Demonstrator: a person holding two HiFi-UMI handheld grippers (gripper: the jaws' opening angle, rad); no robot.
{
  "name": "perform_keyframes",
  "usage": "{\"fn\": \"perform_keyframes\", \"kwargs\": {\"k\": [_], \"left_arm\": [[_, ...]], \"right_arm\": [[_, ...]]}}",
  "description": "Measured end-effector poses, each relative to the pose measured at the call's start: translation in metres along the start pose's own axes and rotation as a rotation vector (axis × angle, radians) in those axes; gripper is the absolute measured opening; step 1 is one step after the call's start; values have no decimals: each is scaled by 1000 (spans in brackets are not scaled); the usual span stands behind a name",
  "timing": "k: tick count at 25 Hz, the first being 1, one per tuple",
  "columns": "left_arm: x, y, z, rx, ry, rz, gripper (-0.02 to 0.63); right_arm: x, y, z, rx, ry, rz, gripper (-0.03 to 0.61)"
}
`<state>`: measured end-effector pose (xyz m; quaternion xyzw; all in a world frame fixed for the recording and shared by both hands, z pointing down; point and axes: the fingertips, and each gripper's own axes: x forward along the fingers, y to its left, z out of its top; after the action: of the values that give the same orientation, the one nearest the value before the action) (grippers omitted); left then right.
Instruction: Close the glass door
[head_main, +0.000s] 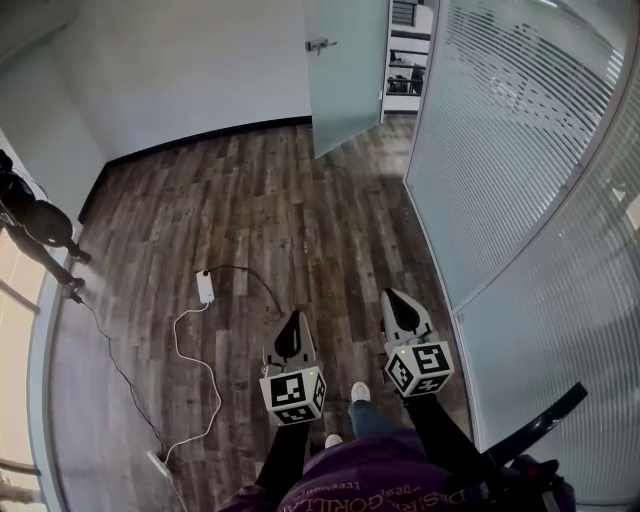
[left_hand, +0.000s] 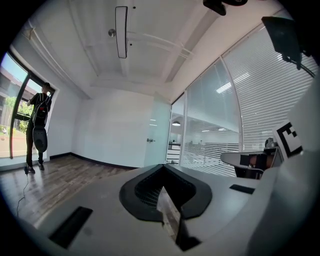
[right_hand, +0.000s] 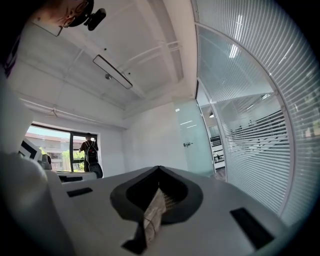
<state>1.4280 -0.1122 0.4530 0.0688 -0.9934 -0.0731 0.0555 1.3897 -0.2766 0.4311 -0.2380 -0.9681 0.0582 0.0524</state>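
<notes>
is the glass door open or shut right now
Open: the glass door stands swung inward at an angle, leaving the doorway beside it uncovered.

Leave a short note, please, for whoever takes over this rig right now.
Left tongs: shut, empty, pointing ahead.
Right tongs: shut, empty, beside the left.
Door: at the far end of the floor, standing open next to the glass wall. Its handle is untouched.
Done: nothing on the door yet.
Left: walk up, reach the door and swing it shut. A charger with its lead lies on the floor to the left.
</notes>
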Motion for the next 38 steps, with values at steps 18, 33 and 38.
{"fn": "perform_keyframes", "kwargs": {"k": [18,33,38], "left_arm": [[130,-14,16,-11,-7,77,0],[260,19,39,30,-14,22,0],[310,45,49,47,-15,-4,0]], "right_arm": [[108,-87,19,3,16,89,-3],[228,-118,26,22,11,64,-3],[283,-124,31,28,3,49,-3]]}}
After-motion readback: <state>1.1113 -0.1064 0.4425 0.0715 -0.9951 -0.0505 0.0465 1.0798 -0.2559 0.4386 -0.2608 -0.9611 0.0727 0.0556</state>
